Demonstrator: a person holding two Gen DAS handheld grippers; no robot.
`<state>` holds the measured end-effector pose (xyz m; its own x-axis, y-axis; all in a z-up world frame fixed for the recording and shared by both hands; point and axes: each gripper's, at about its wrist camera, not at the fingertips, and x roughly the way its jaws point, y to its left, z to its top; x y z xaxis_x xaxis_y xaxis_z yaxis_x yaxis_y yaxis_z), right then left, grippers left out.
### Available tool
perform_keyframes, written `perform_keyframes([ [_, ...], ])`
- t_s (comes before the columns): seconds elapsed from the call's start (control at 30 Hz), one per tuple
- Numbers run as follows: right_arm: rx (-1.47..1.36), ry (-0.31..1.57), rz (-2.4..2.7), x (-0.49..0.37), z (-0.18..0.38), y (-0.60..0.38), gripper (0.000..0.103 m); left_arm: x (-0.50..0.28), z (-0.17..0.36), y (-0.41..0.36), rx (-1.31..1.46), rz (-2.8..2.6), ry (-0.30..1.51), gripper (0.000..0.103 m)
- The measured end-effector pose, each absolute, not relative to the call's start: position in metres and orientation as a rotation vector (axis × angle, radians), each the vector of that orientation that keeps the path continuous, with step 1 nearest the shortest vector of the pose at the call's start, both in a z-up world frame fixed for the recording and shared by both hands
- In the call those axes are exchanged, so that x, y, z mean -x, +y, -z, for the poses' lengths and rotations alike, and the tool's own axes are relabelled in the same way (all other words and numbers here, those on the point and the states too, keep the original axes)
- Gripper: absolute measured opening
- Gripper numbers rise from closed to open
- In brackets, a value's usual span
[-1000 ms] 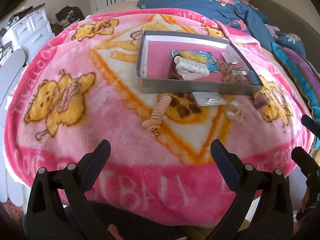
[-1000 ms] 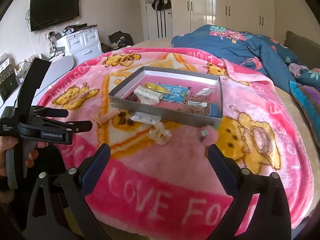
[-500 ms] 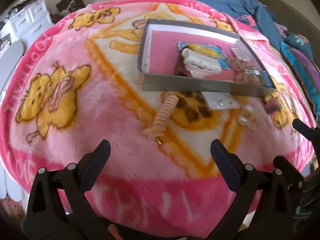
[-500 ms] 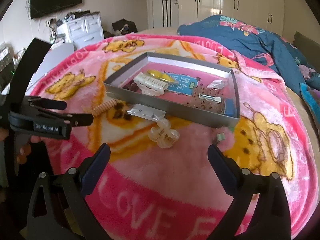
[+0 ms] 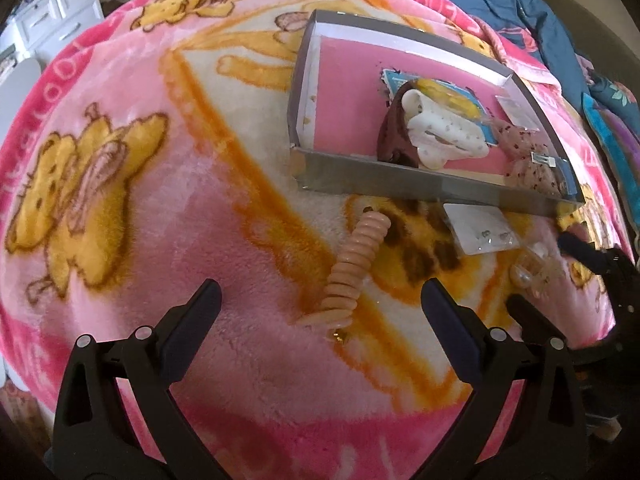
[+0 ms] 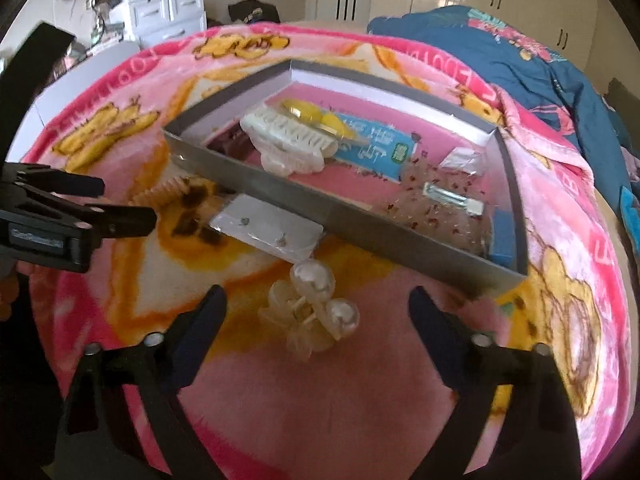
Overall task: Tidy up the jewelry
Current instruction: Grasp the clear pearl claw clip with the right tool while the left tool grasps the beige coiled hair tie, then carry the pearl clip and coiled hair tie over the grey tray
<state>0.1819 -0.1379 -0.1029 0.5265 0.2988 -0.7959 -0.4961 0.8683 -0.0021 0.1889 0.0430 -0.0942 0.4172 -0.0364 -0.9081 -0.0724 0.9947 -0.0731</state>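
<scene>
My left fingers (image 5: 320,308) are spread wide over the coiled hair tie (image 5: 352,272) on the bed blanket (image 5: 160,208). It is soft and could squash or roll away. My right fingers (image 6: 316,316) are spread around the clear claw clip (image 6: 312,312), just beside the gray box (image 6: 360,228). It is slippery and could pop out.

Hair clip (image 6: 310,312) before tray (image 6: 360,236), seemingly apart
</scene>
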Motion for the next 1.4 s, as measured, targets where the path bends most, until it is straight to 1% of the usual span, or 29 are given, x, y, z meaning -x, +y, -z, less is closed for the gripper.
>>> perform_keyframes([
  [0.03, 0.246, 0.909, -0.485, -0.184, 0.106, -0.135, 0.075, -0.190, 0.097, 0.043, 0.111, -0.018, 1.147, 0.092],
  [0.07, 0.250, 0.920, -0.488, -0.185, 0.110, -0.134, 0.066, -0.191, 0.098, 0.042, 0.109, -0.016, 1.153, 0.090],
  [0.1, 0.247, 0.926, -0.493, -0.185, 0.112, -0.134, 0.061, -0.192, 0.100, 0.041, 0.101, -0.019, 1.158, 0.087],
  [0.13, 0.220, 0.926, -0.512, -0.184, 0.112, -0.135, 0.051, -0.193, 0.101, 0.040, 0.085, -0.027, 1.160, 0.085],
  [0.17, 0.194, 0.925, -0.522, -0.182, 0.112, -0.136, 0.047, -0.194, 0.102, 0.038, 0.071, -0.027, 1.162, 0.082],
  [0.2, 0.172, 0.928, -0.530, -0.180, 0.112, -0.137, 0.047, -0.194, 0.102, 0.037, 0.063, -0.027, 1.163, 0.076],
  [0.23, 0.158, 0.927, -0.530, -0.176, 0.111, -0.140, 0.047, -0.194, 0.103, 0.035, 0.049, -0.028, 1.163, 0.074],
  [0.3, 0.141, 0.926, -0.537, -0.169, 0.109, -0.142, 0.046, -0.195, 0.103, 0.032, 0.034, -0.022, 1.161, 0.062],
  [0.33, 0.122, 0.929, -0.547, -0.164, 0.107, -0.145, 0.046, -0.194, 0.103, 0.030, 0.024, -0.012, 1.154, 0.058],
  [0.4, 0.089, 0.928, -0.559, -0.154, 0.103, -0.152, 0.046, -0.192, 0.100, 0.025, 0.002, 0.014, 1.139, 0.039],
  [0.43, 0.075, 0.927, -0.558, -0.151, 0.101, -0.154, 0.046, -0.191, 0.100, 0.021, -0.015, 0.027, 1.134, 0.035],
  [0.5, 0.042, 0.926, -0.550, -0.143, 0.097, -0.163, 0.046, -0.191, 0.099, 0.014, -0.050, 0.043, 1.131, 0.013],
  [0.53, 0.030, 0.923, -0.541, -0.138, 0.095, -0.168, 0.046, -0.190, 0.099, 0.009, -0.069, 0.057, 1.129, 0.011],
  [0.63, -0.006, 0.910, -0.522, -0.128, 0.088, -0.183, 0.046, -0.187, 0.097, -0.003, -0.134, 0.061, 1.106, 0.011],
  [0.87, -0.134, 0.891, -0.497, -0.118, 0.069, -0.220, 0.046, -0.176, 0.084, 0.000, -0.072, 0.086, 1.073, 0.011],
  [1.07, -0.133, 0.845, -0.471, -0.104, 0.050, -0.236, 0.046, -0.155, 0.066, -0.001, -0.050, 0.103, 1.033, 0.011],
  [1.4, -0.156, 0.811, -0.459, -0.088, 0.037, -0.251, 0.046, -0.124, 0.045, -0.008, -0.043, 0.123, 0.994, 0.011],
])
